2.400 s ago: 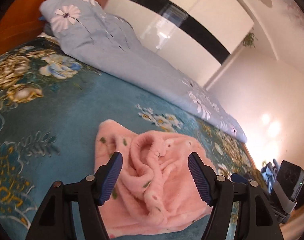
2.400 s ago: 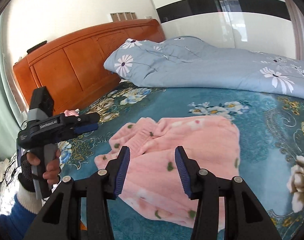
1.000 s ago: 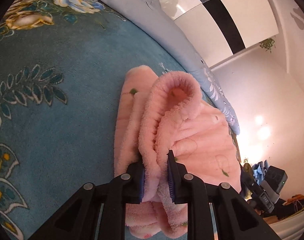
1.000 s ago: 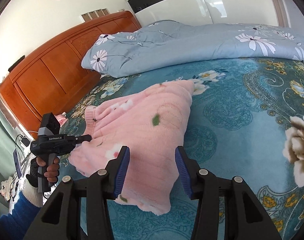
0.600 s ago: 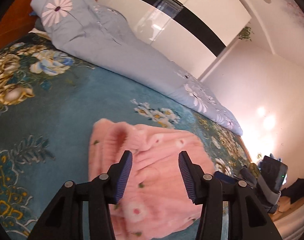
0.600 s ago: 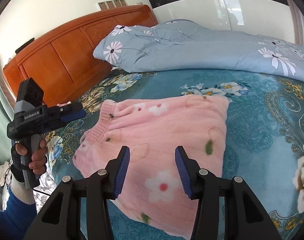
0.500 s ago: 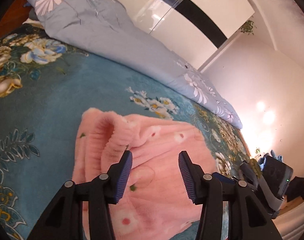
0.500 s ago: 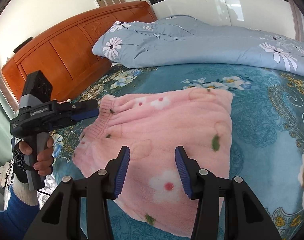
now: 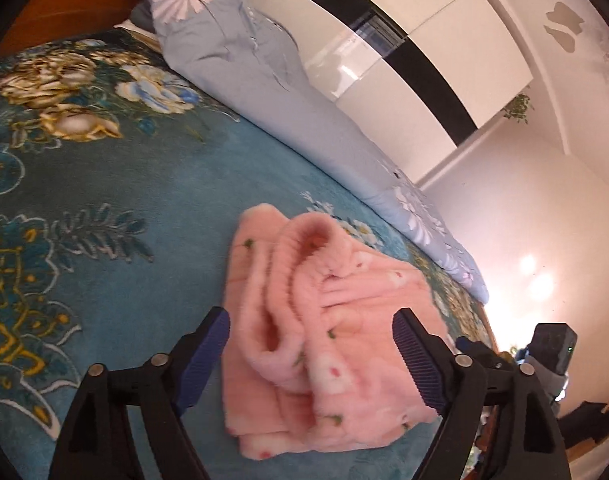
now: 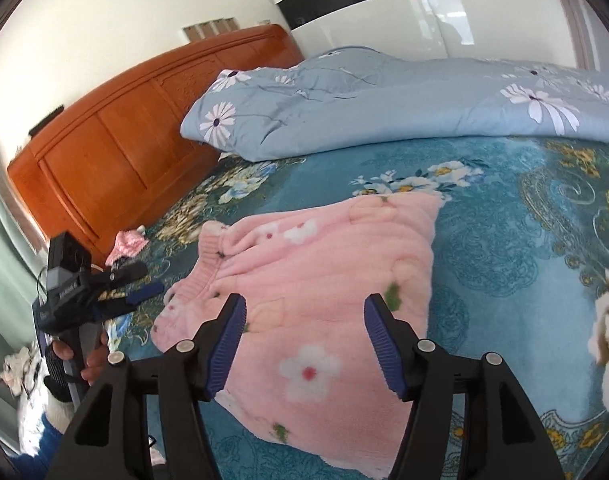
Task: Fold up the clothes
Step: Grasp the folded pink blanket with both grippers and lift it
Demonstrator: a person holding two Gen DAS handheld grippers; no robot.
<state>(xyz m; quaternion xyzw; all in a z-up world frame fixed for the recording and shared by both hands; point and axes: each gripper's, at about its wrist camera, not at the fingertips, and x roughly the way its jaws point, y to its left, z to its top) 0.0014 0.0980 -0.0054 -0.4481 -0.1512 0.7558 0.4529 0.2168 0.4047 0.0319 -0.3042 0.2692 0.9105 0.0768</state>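
While the pink fleece garment (image 10: 316, 300) lay folded on the teal floral bedspread (image 10: 504, 248), both tongs stood spread above it with nothing pinched between them. From the right wrist view, the right gripper (image 10: 304, 340) hung over the garment's near edge, its blue ribbed pads (image 10: 228, 344) apart and clear of the fabric; its jaws had just been opening. The garment sat as a rough rectangle, its ribbed collar toward the wooden headboard (image 10: 116, 152) and its flat folded side toward the blue daisy-print quilt (image 10: 384, 108), which lay bunched along the bedspread beyond the garment. Left of the garment in that view, the left gripper (image 10: 140, 284) was held level in a gloved hand (image 10: 76, 360) with a blue sleeve (image 10: 44, 444), pointing at the collar end without touching it. From the left wrist view, the left gripper (image 9: 310, 356) had its jaws wide, having just been opening, and the garment (image 9: 328, 344) lay loose below and between them, its collar bunched into soft rolls nearest the camera. Beyond the garment's far side, the right gripper (image 9: 484, 352) showed at the bedspread's (image 9: 124, 200) edge. A small pink cloth (image 10: 126, 244) lay near the headboard, well apart from the garment
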